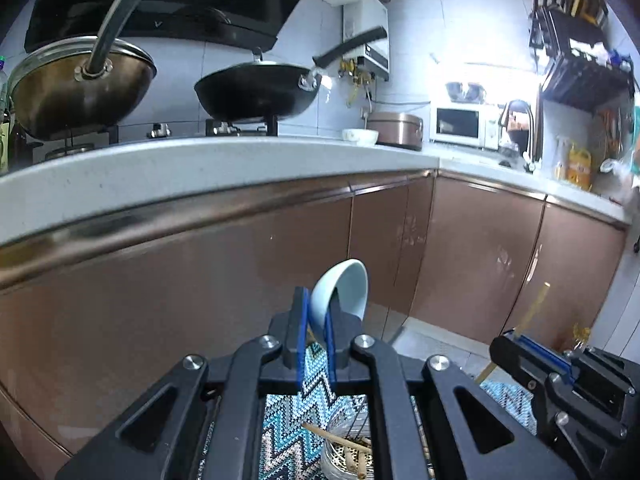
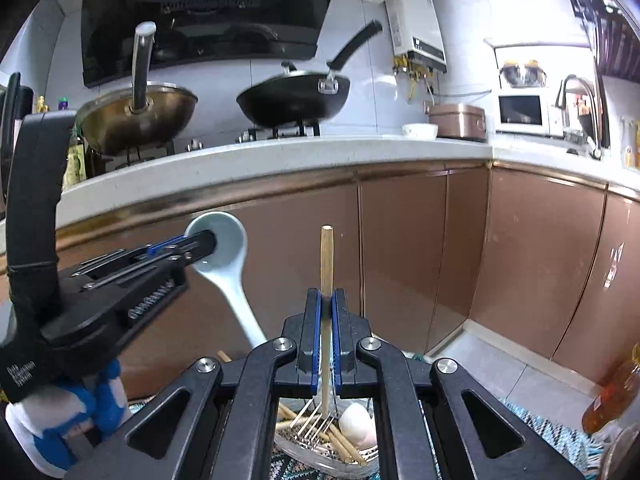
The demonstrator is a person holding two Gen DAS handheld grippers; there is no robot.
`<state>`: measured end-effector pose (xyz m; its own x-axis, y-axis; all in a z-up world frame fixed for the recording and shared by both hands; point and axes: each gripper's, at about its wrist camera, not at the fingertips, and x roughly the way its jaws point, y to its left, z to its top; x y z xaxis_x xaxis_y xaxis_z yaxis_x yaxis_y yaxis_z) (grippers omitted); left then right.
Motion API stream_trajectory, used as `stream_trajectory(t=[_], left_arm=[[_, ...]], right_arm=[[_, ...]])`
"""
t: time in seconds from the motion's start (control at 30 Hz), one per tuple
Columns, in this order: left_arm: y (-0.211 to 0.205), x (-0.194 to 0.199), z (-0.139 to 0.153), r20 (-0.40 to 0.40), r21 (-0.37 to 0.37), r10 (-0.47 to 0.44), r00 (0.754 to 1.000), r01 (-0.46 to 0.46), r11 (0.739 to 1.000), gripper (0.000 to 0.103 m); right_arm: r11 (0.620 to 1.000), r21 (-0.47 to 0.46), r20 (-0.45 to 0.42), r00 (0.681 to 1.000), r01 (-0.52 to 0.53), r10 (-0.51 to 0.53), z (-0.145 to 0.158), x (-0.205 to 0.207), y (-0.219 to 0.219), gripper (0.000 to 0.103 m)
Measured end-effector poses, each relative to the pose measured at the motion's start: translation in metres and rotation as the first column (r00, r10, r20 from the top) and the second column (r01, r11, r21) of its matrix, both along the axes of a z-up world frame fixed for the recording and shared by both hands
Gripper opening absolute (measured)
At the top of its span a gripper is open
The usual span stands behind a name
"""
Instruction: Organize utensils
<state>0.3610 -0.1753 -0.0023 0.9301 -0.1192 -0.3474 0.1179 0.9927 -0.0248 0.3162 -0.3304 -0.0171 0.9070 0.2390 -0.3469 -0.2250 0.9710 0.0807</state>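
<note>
My left gripper [image 1: 316, 320] is shut on a pale blue ceramic spoon [image 1: 342, 286], held by its bowl, handle hanging down; the spoon also shows in the right wrist view [image 2: 224, 256], with the left gripper [image 2: 200, 242] clamped on it. My right gripper [image 2: 327, 308] is shut on a wooden chopstick [image 2: 327, 264] standing upright; it also shows in the left wrist view [image 1: 516, 338] with the chopstick [image 1: 534, 308]. Below is a glass dish [image 2: 296, 450] with several chopsticks [image 2: 340, 442], forks [image 2: 312, 420] and a white spoon [image 2: 356, 420]. A perforated holder [image 1: 340, 456] holds chopsticks.
A zigzag patterned mat [image 1: 288, 412] lies under the dishes. Brown cabinet doors [image 2: 400, 248] stand ahead under a white counter [image 2: 280, 160]. On it are a steel wok [image 2: 136, 116], a black wok [image 2: 292, 100], a rice cooker [image 2: 458, 120] and a microwave [image 2: 520, 114].
</note>
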Motion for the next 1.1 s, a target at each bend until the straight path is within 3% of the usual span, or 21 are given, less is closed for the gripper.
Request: stream_trajectory(t=[0.13,0.2,0.27,0.33,0.53,0.7,0.87,1.1], left_arm=[[-0.008,0.003,-0.021,-0.009,-0.001,-0.021,1.0,0.021,1.0,0.012],[-0.008,0.003,-0.024,-0.005,-0.011,-0.038,0.999,0.038,0.999,0.02],[-0.004,-0.001,-0.022,0.009,-0.033,-0.055,0.998,0.056,0.998,0.035],[0.002,-0.008,-0.016,0.018,-0.058,-0.066,0.998,0.067,0.996,0.04],[0.035,-0.048,0.015,0.03,-0.062,-0.078,0.996,0.08,0.995,0.048],[0.076,-0.091,0.035,-0.018,-0.065,-0.07,0.997,0.068,0.996,0.052],[0.109,-0.131,0.041,-0.044,-0.022,-0.05,0.998,0.049,0.999,0.058],[0.135,-0.187,0.041,-0.02,0.032,-0.009,1.0,0.01,0.999,0.064]], right_arm=[[1.0,0.004,-0.03,1.0,0.005,-0.005,-0.019,0.001,-0.003,0.005],[1.0,0.008,-0.04,0.999,0.009,-0.008,-0.024,-0.002,-0.004,0.008],[1.0,0.003,-0.045,0.999,0.014,-0.014,-0.025,-0.005,-0.005,0.016],[1.0,0.003,-0.046,0.999,0.021,-0.02,-0.024,-0.01,-0.006,0.019],[0.999,-0.015,-0.024,0.999,0.032,-0.032,-0.008,-0.035,-0.006,0.024],[0.999,-0.042,0.01,0.999,0.035,-0.034,0.012,-0.069,-0.002,0.029],[0.997,-0.069,0.012,1.0,0.028,-0.027,0.026,-0.111,0.004,0.037],[0.996,-0.072,-0.012,0.999,0.052,-0.053,0.022,-0.165,0.003,0.042]])
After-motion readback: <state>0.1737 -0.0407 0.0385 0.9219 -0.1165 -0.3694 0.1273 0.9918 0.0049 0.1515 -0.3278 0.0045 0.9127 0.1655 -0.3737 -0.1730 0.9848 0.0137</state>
